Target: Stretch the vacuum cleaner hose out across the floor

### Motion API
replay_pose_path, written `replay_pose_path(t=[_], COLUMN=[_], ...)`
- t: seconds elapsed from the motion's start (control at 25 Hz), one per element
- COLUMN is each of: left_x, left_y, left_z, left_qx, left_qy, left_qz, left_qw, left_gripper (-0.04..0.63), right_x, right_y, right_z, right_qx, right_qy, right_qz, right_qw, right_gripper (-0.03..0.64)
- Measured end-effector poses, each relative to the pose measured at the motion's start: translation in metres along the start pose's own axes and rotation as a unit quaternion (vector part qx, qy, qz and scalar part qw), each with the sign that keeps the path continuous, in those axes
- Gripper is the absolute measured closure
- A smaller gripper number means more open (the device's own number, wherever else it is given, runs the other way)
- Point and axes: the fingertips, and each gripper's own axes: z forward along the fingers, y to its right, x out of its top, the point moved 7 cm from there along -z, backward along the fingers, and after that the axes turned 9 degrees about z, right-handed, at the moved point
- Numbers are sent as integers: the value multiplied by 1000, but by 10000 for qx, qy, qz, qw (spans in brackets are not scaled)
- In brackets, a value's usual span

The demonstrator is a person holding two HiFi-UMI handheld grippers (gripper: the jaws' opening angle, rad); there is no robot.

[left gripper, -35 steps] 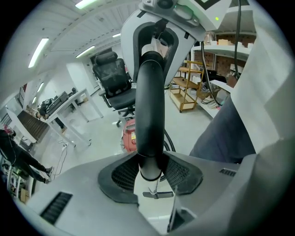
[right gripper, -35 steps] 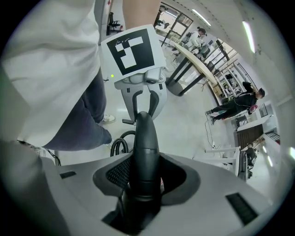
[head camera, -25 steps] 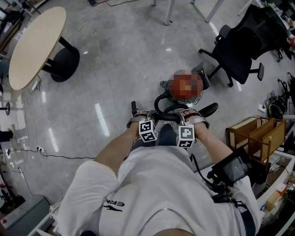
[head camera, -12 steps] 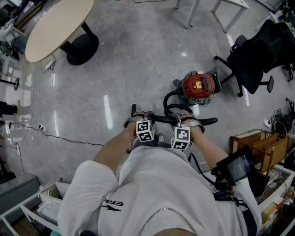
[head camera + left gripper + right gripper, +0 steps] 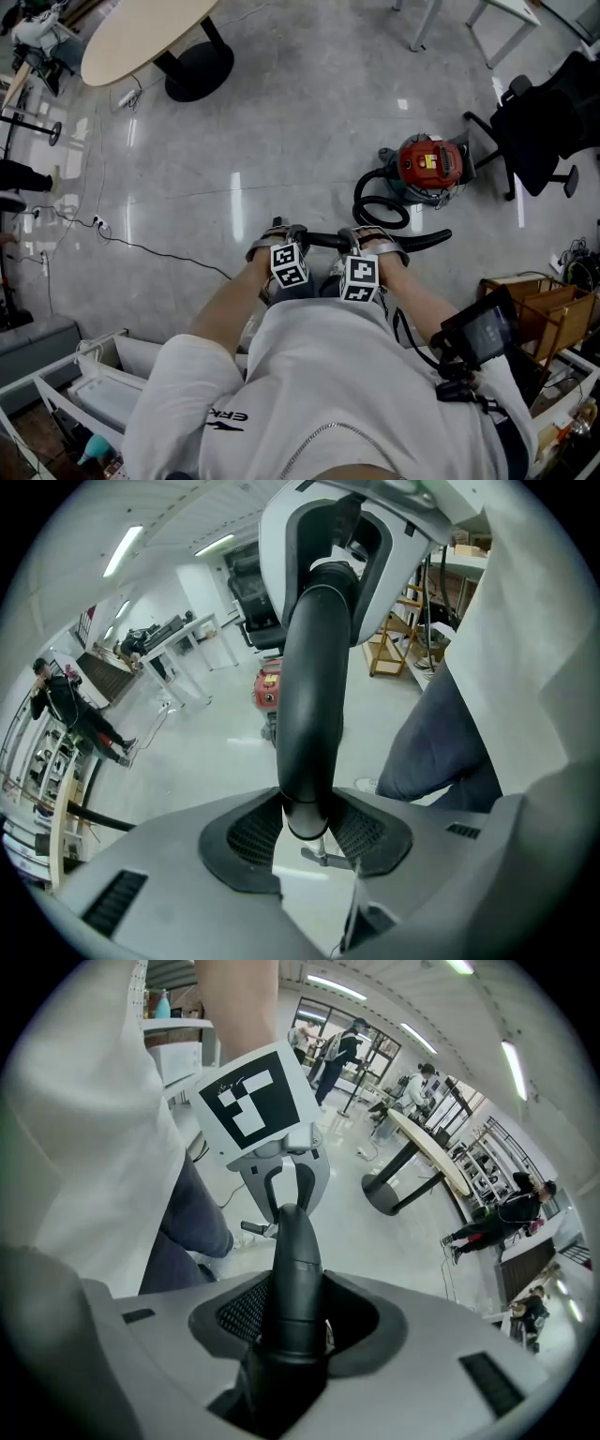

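A red vacuum cleaner stands on the grey floor, with its black hose curled in a loop beside it. The hose's stiff black tube lies level in front of the person, held by both grippers. In the head view my left gripper is shut on the tube's left part and my right gripper on its right part. In the left gripper view the tube runs between the pads to the right gripper beyond. In the right gripper view the tube fills the jaws, and the left gripper's marker cube shows behind.
A black office chair stands right of the vacuum cleaner. An oval table on a round black foot is at the top left. A thin cable crosses the floor at left. Wooden frames and white shelving flank the person.
Both grippers have carried the tube away from the vacuum cleaner, which now lies farther off to the right in the head view. The grip on the tube is unchanged.
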Motion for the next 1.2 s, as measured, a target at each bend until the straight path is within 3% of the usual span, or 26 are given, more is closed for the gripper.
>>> replay_pose_path(t=[0.36, 0.72, 1.2], left_x=[-77, -174, -289], left_y=[17, 12, 20], left_z=[-31, -76, -133], left_qx=[-5, 233, 635], left_qy=[56, 24, -257], left_qz=[-12, -18, -587], left_qw=[10000, 9997, 9959], left_gripper=[451, 451, 451], right_x=[83, 184, 300], right_y=[-32, -51, -67], right_z=[17, 45, 78], right_qx=[-58, -218, -4], right_qy=[-16, -33, 260], right_qz=[142, 284, -51], right_qw=[9999, 9994, 9996], right_gripper=[449, 448, 449])
